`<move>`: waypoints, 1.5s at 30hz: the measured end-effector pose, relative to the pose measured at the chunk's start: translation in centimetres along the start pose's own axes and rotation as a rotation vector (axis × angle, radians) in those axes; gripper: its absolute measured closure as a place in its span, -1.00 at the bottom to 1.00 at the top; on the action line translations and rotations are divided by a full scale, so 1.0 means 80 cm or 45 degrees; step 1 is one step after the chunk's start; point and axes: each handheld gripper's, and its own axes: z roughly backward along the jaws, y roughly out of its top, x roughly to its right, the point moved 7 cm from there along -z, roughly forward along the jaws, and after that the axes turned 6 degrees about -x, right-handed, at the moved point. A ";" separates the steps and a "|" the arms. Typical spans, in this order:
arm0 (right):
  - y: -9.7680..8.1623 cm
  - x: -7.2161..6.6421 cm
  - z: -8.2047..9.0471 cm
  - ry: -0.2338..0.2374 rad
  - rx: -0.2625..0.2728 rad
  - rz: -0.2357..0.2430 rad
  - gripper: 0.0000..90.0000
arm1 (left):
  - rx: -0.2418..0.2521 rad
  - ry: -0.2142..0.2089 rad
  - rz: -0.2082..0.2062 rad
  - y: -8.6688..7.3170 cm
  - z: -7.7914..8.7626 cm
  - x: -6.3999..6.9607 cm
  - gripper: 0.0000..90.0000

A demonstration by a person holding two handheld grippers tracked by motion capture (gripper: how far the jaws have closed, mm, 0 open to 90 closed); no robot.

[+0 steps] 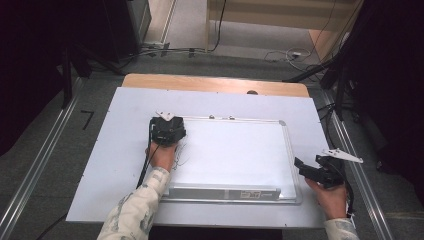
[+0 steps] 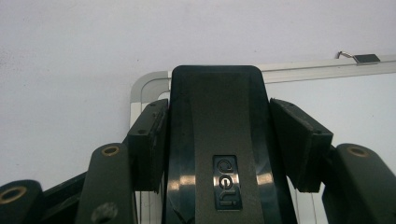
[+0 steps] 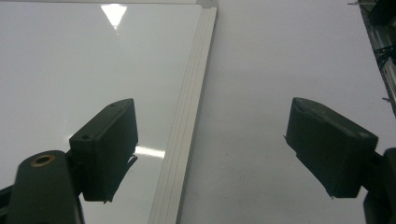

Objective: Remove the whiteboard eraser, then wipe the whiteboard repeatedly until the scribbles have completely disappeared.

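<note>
A whiteboard (image 1: 235, 155) with a silver frame lies flat on the white-covered table. At its far left corner my left gripper (image 1: 167, 131) points down and is shut on a black board eraser. In the left gripper view the eraser (image 2: 215, 116), marked "deli", sits squeezed between the two pads (image 2: 149, 140), with the board's rounded corner (image 2: 144, 81) just beyond. A few thin dark marks (image 1: 183, 155) show on the board beside the left hand. My right gripper (image 1: 302, 167) hovers at the board's right edge, open and empty; in the right gripper view (image 3: 217, 149) its jaws straddle the frame strip (image 3: 187, 130).
The board's pen tray (image 1: 220, 192) with a label runs along the near edge, and two small hanging clips (image 1: 222, 117) sit on the far edge. A wooden table edge (image 1: 215, 84) shows at the back. Metal floor rails (image 1: 40, 165) run along both sides.
</note>
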 end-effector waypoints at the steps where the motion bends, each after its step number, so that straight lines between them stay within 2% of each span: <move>1: 0.000 0.000 0.000 0.000 0.001 0.000 -0.66 | 0.001 -0.006 0.003 -0.001 0.001 0.000 -0.09; 6: 0.001 -0.001 -0.001 0.003 -0.002 0.004 -0.66 | 0.009 -0.032 0.020 -0.004 0.010 -0.004 -0.09; 11: 0.001 -0.002 -0.002 0.003 -0.002 0.006 -0.66 | 0.065 -0.072 0.018 0.002 0.033 -0.005 -0.09; 17: 0.001 -0.003 -0.001 0.003 -0.003 0.010 -0.66 | 0.080 -0.110 0.027 -0.002 0.050 -0.009 -0.09; 24: 0.001 -0.004 -0.002 0.004 -0.005 0.012 -0.66 | 0.084 -0.126 0.040 -0.010 0.059 -0.016 -0.10; 34: 0.001 -0.004 -0.002 0.004 -0.004 0.011 -0.66 | 0.109 -0.156 0.033 -0.012 0.073 -0.012 -0.10; 45: -0.001 -0.006 -0.003 0.005 -0.013 0.011 -0.66 | 0.096 -0.179 0.014 -0.020 0.078 -0.006 -0.10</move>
